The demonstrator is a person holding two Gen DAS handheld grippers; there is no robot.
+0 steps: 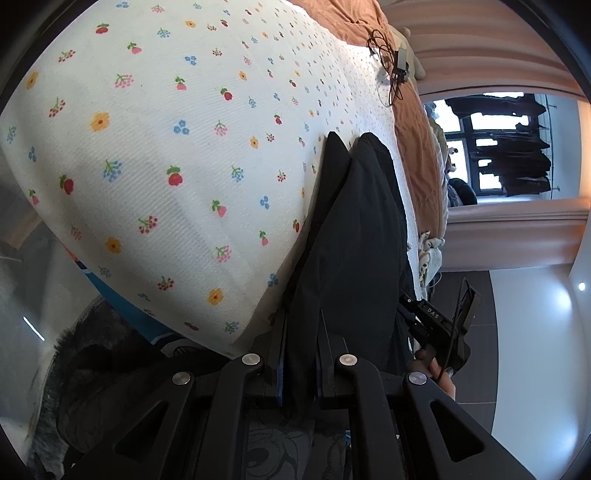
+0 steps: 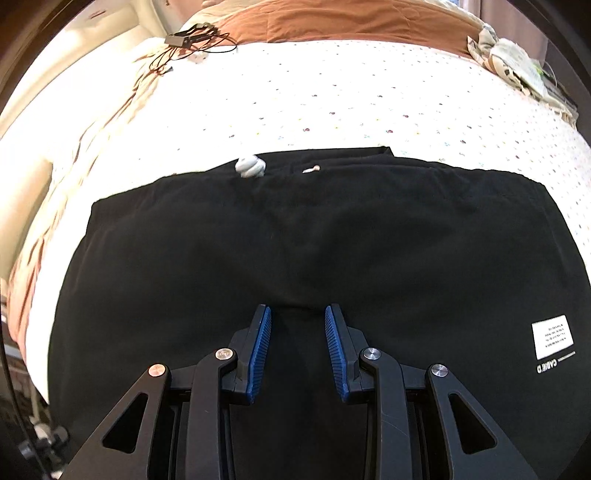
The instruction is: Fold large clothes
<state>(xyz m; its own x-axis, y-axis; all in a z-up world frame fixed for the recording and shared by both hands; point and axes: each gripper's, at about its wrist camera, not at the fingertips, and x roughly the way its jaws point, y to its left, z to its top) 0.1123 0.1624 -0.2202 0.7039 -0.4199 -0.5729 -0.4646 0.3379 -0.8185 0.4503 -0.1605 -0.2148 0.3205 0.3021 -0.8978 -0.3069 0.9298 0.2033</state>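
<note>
A large black garment (image 2: 295, 240) lies spread flat on the flowered white bedsheet (image 2: 332, 92), with a white label (image 2: 553, 336) at its right and a white drawstring knot (image 2: 250, 167) near its far edge. My right gripper (image 2: 297, 314) is open, its blue pads (image 2: 260, 343) apart just above the garment's near middle. In the left wrist view, my left gripper (image 1: 301, 325) is shut on a fold of the black garment (image 1: 354, 229), held at the edge of the bedsheet (image 1: 166, 147). The other gripper's body (image 1: 439, 325) shows to the right.
A brown blanket (image 2: 351, 22) lies at the far end of the bed. A black cable bundle with a small box (image 2: 192, 37) rests at the far left of the sheet. Crumpled light fabric (image 2: 517, 59) sits at the far right. Curtains and a window (image 1: 509, 147) lie beyond the bed.
</note>
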